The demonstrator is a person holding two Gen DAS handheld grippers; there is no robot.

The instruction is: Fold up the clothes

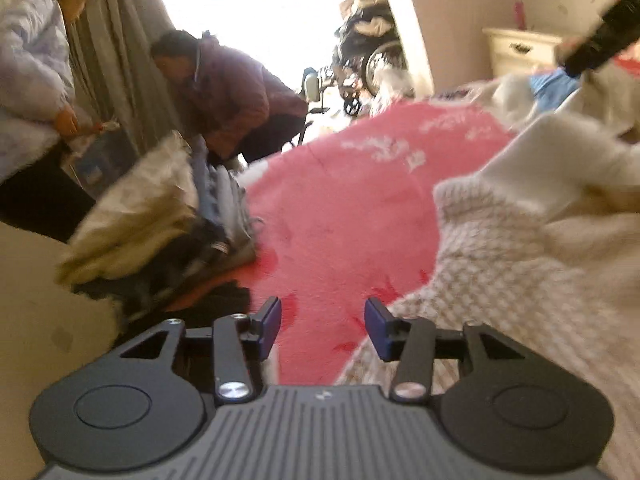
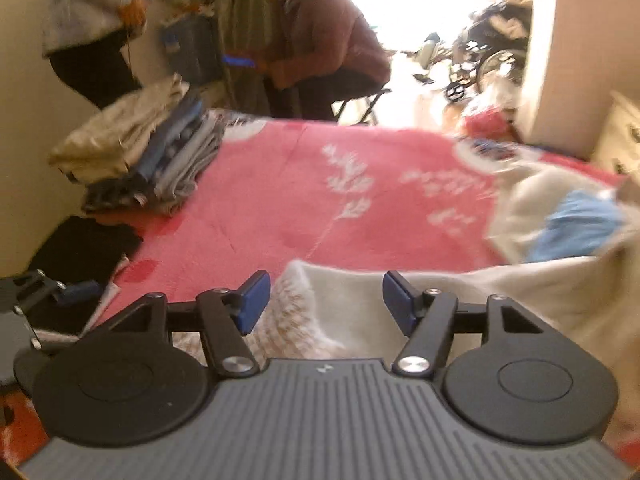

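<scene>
- Pink blanket: covers the bed, filling mid-frame in both views.
- Cream knit sweater: lies on the blanket, lower right of the left wrist view.
- Stack of folded clothes: left of frame, on the blanket.
- Left tool: released, fingers spread, nothing between them.
- Right tool: released, poised over the sweater edge.

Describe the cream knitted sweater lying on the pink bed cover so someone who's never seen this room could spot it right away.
Start at the pink floral blanket covering the bed. On its near right side, just ahead of the open right gripper, lies the cream waffle-knit sweater, spread loose and unfolded. Unlike the neat stack of folded grey, blue and beige clothes at the far left, it is pale, textured and rumpled.
</scene>
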